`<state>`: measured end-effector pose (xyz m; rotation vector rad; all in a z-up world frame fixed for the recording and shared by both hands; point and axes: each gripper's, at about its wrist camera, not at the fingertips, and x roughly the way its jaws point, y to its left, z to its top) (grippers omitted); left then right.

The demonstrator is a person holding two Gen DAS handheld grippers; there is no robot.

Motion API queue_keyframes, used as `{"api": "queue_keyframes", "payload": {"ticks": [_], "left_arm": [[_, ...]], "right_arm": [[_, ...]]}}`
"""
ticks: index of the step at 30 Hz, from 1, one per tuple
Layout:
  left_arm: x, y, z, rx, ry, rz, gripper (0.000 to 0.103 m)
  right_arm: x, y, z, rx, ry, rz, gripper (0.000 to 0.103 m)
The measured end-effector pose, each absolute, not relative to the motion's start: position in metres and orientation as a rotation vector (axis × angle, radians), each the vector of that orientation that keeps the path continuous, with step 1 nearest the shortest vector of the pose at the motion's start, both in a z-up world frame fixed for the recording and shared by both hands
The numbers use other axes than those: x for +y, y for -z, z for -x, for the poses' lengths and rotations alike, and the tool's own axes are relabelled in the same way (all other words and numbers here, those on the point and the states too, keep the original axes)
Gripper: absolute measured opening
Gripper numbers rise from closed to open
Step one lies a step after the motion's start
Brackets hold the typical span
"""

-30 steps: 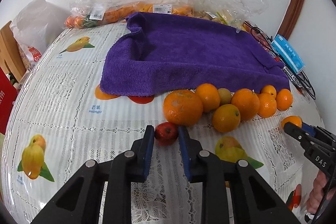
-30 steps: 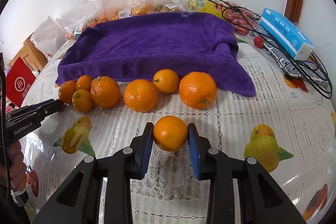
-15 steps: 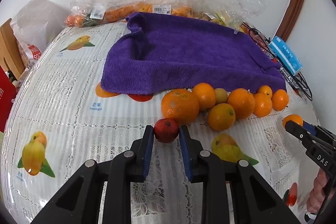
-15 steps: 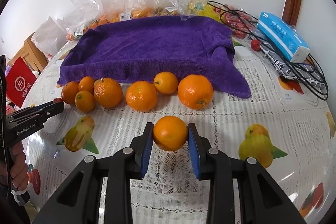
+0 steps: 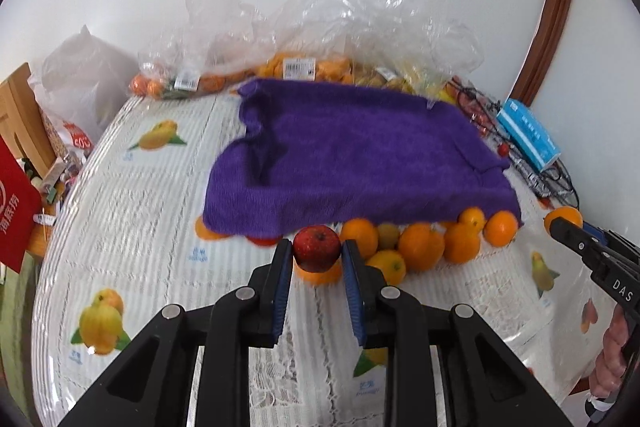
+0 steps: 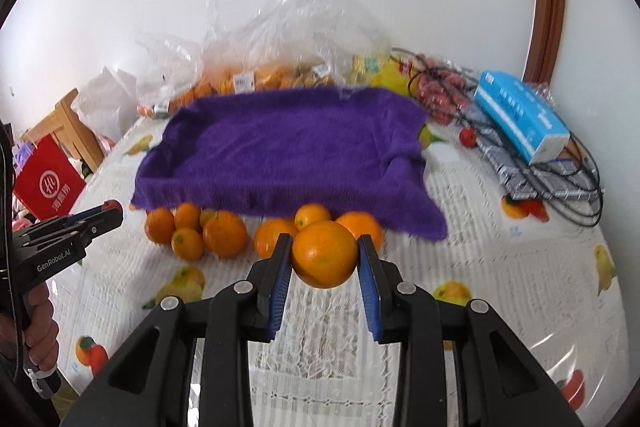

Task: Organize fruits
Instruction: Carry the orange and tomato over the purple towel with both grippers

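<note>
My left gripper (image 5: 316, 259) clamps 1 small red apple (image 5: 317, 247), my right gripper (image 6: 323, 261) 1 round orange (image 6: 324, 253), both near the purple towel's (image 6: 288, 151) front edge.

A blue box (image 6: 522, 115) lies on tangled black cables (image 6: 568, 183) at the table's right side. A red bag (image 6: 46, 183) stands beside a wooden chair (image 6: 66, 125).

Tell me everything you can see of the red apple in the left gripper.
The red apple is small, round and dark red with pale speckles, its stem dimple facing up and toward the camera. The left gripper is shut on it, one blue pad on each side. It appears lifted off the tablecloth, in front of the row of oranges.
</note>
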<state>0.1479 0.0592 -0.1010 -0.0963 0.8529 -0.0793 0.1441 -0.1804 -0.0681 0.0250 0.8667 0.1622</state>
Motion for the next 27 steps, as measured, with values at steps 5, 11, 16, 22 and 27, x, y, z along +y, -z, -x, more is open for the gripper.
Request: {"api": "queue_keyframes", "payload": {"ticks": [5,11,16,22,27], "left_arm": [[0.061,0.084,-0.168,0.832,0.067,0.09,0.025],[0.066,0.069,-0.206,0.812,0.058,0.09,0.025],[0.066,0.069,-0.236,0.801,0.051,0.076,0.025],[0.064,0.093,-0.266,0.84,0.051,0.078,0.025],[0.06,0.115,-0.282,0.88,0.058,0.077,0.025]], "right_arm": [[-0.185,0.046,-0.163,0.822,-0.154,-0.028,0.032],[-0.185,0.033,-0.193,0.781,-0.15,-0.023,0.032],[-0.19,0.037,-0.225,0.773,-0.14,-0.032,0.032],[-0.196,0.067,-0.26,0.816,-0.136,-0.043,0.032],[-0.196,0.094,-0.278,0.868,-0.14,-0.042,0.032]]}}
